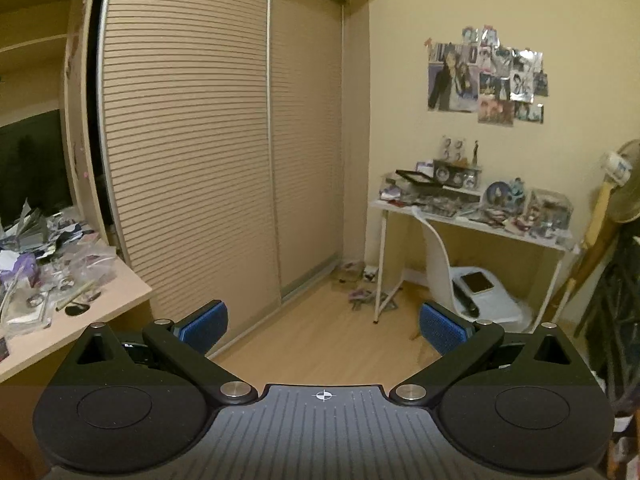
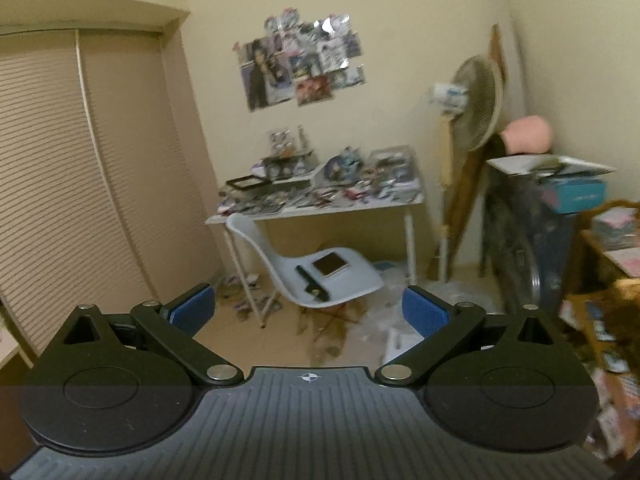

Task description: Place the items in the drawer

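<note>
The left tongs (image 1: 323,326) are spread wide with nothing between their blue pads (image 1: 204,325), held level above the wooden floor (image 1: 320,336) and aimed at the ribbed sliding wardrobe doors (image 1: 224,140). The right tongs (image 2: 307,314) are likewise released and empty, pointing toward the far corner of the room.

No drawer shows in either view, and I cannot tell which things are meant to go in it. At the left edge of the left view a pale worktop (image 1: 100,304) carries a heap of plastic sleeves, cards and small badges (image 1: 44,264).

Against the far wall stands a white worktop (image 2: 320,210) crowded with photo cards, figures and a black frame. Tucked partly under it is a white moulded chair (image 2: 320,276); on its seat lie a square brown-faced card (image 2: 330,265) and, just beside it, a black stick-like object (image 2: 312,284) whose long axis runs diagonally from the chair's back toward the front of the seat. Posters (image 2: 300,64) cover the wall above. A standing fan (image 2: 478,104) rises to the right.
</note>
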